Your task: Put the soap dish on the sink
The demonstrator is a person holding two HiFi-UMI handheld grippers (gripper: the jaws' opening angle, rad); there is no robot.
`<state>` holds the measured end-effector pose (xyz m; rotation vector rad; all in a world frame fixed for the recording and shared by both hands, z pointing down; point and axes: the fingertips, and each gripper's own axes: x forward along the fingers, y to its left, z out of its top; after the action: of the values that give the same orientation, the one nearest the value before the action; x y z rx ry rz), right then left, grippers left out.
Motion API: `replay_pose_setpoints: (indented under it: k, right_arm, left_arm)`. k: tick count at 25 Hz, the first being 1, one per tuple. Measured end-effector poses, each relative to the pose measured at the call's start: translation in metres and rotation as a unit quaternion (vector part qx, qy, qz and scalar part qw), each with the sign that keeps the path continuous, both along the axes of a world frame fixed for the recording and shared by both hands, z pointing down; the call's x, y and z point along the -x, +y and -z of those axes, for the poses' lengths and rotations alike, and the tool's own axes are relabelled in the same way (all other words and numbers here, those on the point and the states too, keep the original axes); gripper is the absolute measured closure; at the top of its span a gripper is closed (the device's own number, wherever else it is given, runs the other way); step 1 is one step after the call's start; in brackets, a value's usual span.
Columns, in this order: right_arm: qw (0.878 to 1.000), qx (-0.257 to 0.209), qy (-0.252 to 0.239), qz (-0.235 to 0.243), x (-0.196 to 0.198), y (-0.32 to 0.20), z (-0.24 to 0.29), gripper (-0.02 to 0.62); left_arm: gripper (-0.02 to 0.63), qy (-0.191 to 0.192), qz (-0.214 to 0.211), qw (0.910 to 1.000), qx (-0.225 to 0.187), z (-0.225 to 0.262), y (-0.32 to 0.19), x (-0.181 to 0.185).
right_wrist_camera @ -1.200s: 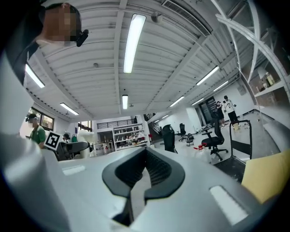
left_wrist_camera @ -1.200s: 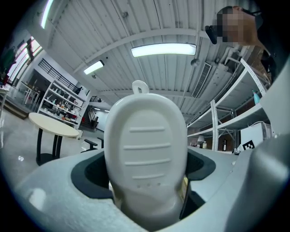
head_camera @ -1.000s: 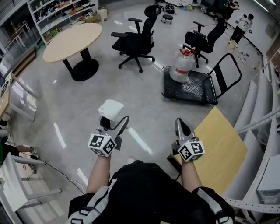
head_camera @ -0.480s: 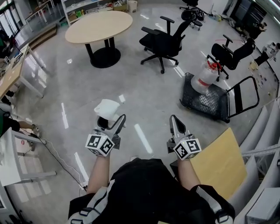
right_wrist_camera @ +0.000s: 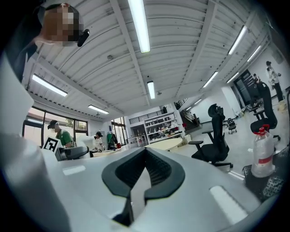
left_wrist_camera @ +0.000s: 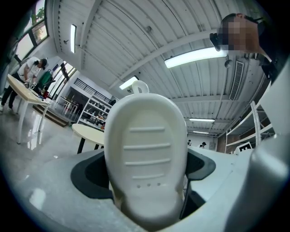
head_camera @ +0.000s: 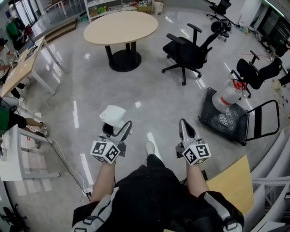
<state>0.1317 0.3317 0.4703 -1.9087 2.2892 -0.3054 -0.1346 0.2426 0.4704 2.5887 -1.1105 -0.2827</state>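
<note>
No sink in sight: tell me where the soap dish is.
In the head view the soap dish is left of centre, clamped in the left gripper above the floor, beside the shut right gripper.

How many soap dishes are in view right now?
1. The soap dish is clamped in the left gripper, above the floor. Distant shelves could hide others.
</note>
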Motion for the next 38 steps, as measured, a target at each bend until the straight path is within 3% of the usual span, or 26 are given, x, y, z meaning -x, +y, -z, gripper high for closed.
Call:
replay_pose_setpoints:
  k: [9, 22, 31, 38]
  right_arm:
    - [0.999, -0.024, -0.001, 0.033, -0.019, -0.112, 0.006, 0.589]
    - [0.997, -0.023, 0.006, 0.072, -0.052, -0.222, 0.007, 0.589]
    - [0.996, -0.005, 0.014, 0.091, -0.051, -0.265, -0.007, 0.589]
    - [0.995, -0.003, 0.023, 0.097, -0.028, -0.327, -0.011, 0.589]
  left_arm:
    - [0.14, -0.007, 0.043, 0.9989, -0.018, 0.012, -0.087, -0.006]
    - [0.14, -0.011, 0.084, 0.9962, -0.019, 0.017, -0.183, -0.033]
    - [0.14, -0.015, 0.099, 0.9948, -0.013, 0.005, -0.214, -0.032]
    - [0.14, -0.016, 0.102, 0.9945, -0.016, 0.002, -0.273, -0.011]
